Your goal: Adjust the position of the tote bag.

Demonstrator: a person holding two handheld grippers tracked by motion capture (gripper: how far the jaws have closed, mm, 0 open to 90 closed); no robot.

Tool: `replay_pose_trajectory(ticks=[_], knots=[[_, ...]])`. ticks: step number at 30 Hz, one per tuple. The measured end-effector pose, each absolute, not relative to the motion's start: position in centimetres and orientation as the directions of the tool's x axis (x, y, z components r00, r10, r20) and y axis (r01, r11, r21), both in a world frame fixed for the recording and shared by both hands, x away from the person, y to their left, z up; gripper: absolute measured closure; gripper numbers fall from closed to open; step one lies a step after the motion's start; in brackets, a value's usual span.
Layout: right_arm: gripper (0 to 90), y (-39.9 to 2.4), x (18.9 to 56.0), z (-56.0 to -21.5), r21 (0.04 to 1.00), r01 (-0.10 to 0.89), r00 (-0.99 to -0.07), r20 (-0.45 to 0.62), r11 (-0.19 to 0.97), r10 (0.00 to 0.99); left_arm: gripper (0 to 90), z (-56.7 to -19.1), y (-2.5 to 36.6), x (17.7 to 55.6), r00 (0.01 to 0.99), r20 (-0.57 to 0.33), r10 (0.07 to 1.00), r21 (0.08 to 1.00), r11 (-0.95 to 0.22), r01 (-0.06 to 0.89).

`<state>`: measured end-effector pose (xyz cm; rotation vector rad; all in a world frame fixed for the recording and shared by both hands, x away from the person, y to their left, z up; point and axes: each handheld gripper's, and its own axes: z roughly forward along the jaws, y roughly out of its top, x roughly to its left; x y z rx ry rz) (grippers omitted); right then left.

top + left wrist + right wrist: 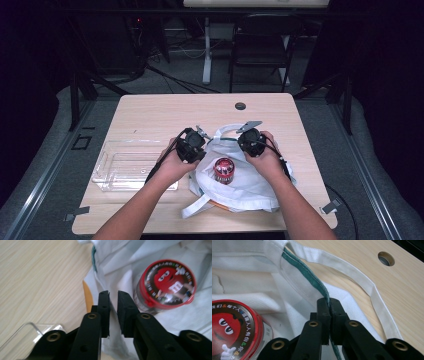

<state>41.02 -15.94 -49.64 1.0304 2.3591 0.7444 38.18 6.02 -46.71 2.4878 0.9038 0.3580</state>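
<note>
A white cloth bag (250, 186) lies on the table's right half. A jar with a red lid (223, 170) stands on its cloth. My right gripper (239, 134) is at the bag's far rim, and in the right gripper view its jaws (329, 301) are shut on the green-stitched edge (307, 277), with the jar (234, 327) at lower left. My left gripper (201, 134) hangs over the bag's left side. In the left gripper view its jaws (113, 293) stand a narrow gap apart with nothing in it, over the cloth (125, 265) and just left of the jar (166, 285).
A clear plastic tray (125, 167) sits at the table's left, its corner (30, 332) near my left gripper. An orange flat edge (87, 296) pokes out from under the bag. A white strap (362, 282) loops toward the table's cable hole (240, 106). A chair (260, 40) stands beyond.
</note>
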Motion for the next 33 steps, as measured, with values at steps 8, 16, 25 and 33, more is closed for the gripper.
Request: replay_pose_trajectory(ticks=[8, 16, 25, 33], knots=[[88.1, -15.8, 41.1, -49.9, 0.632, 0.518, -0.616, -0.192, 0.577, 0.764, 89.1, -47.4, 6.2, 38.2, 0.747, 0.091, 0.659, 0.51, -0.675, 0.533], [88.0, -15.6, 41.3, -50.1, 0.621, 0.522, -0.622, -0.194, 0.585, 0.759, 89.4, -48.1, 6.1, 38.6, 0.741, 0.09, 0.665, 0.495, -0.676, 0.546], [88.1, -15.5, 41.3, -50.2, 0.621, 0.523, -0.622, -0.19, 0.584, 0.76, 89.5, -48.8, 6.1, 39.0, 0.728, 0.077, 0.681, 0.492, -0.661, 0.566], [88.0, -15.4, 41.4, -50.4, 0.614, 0.526, -0.623, -0.194, 0.589, 0.758, 89.5, -49.3, 6.0, 39.1, 0.731, 0.061, 0.68, 0.486, -0.66, 0.574]])
